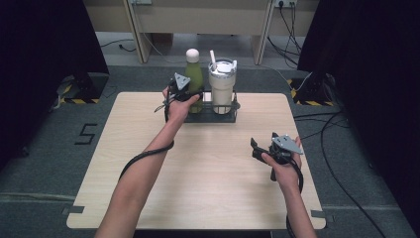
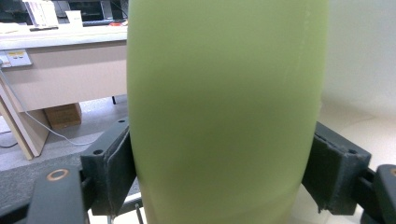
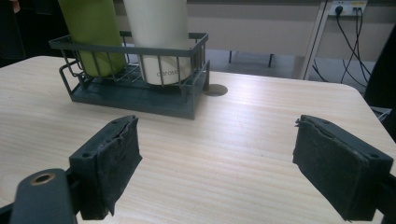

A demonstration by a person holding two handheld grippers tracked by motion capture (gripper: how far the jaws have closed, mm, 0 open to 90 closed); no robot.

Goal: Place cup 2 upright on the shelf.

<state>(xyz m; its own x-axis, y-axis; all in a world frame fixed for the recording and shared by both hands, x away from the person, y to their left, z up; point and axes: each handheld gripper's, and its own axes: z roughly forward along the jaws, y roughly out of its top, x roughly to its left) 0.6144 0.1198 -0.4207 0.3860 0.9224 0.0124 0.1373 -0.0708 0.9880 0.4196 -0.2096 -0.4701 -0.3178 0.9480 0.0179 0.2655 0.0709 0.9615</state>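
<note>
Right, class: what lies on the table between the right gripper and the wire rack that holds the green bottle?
Nothing. In the right gripper view, bare tabletop runs from the right gripper to the wire rack. The high view shows the same.

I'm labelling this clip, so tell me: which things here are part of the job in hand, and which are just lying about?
In the job: green bottle, left gripper clamped on it, wire rack holding it.
Lying about: white tumbler, right gripper open above the table.
</note>
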